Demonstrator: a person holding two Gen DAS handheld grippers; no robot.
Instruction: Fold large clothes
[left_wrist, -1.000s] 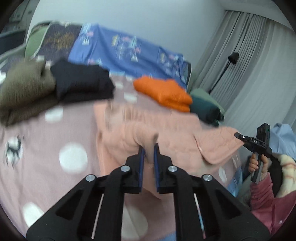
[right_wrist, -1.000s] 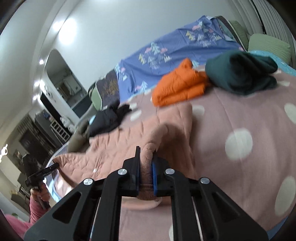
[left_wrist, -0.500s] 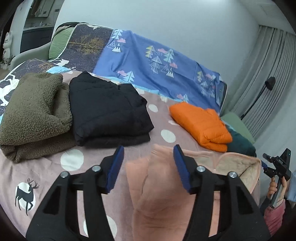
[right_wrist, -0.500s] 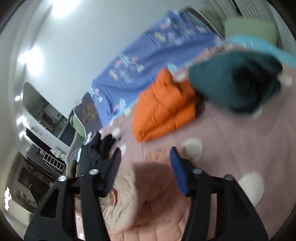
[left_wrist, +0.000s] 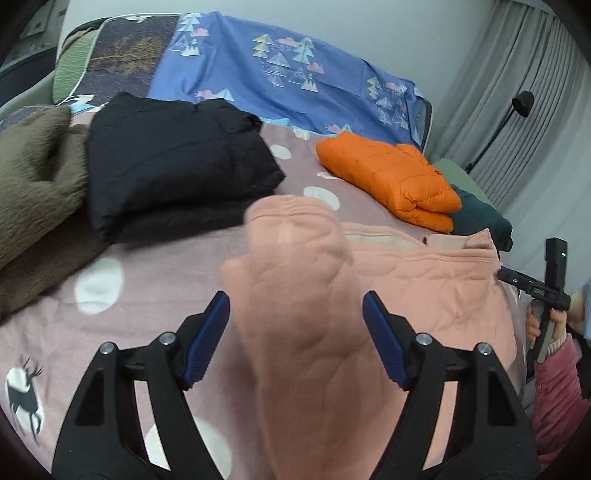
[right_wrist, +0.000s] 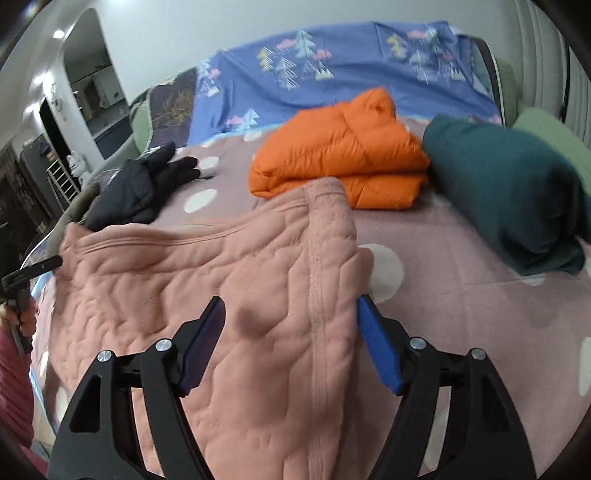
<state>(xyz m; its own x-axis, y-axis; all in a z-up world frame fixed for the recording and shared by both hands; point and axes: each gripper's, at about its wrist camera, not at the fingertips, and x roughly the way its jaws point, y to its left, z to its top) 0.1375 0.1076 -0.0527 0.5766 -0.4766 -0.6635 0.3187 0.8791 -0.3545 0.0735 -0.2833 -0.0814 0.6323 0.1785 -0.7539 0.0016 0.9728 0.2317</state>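
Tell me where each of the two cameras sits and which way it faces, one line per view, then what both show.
Left wrist: on the left gripper, facing down over the pink garment toward the black jacket; the other gripper in a hand shows at right.
Right wrist: on the right gripper, facing the same garment and the teal bundle.
Shared: open jaws, pink garment, orange jacket, dotted bedspread.

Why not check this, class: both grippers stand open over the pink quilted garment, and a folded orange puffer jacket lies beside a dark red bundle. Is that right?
One detail is wrong. The bundle beside the orange puffer jacket is dark green, not dark red, as the right wrist view shows. The left gripper and right gripper do stand open over the pink quilted garment.
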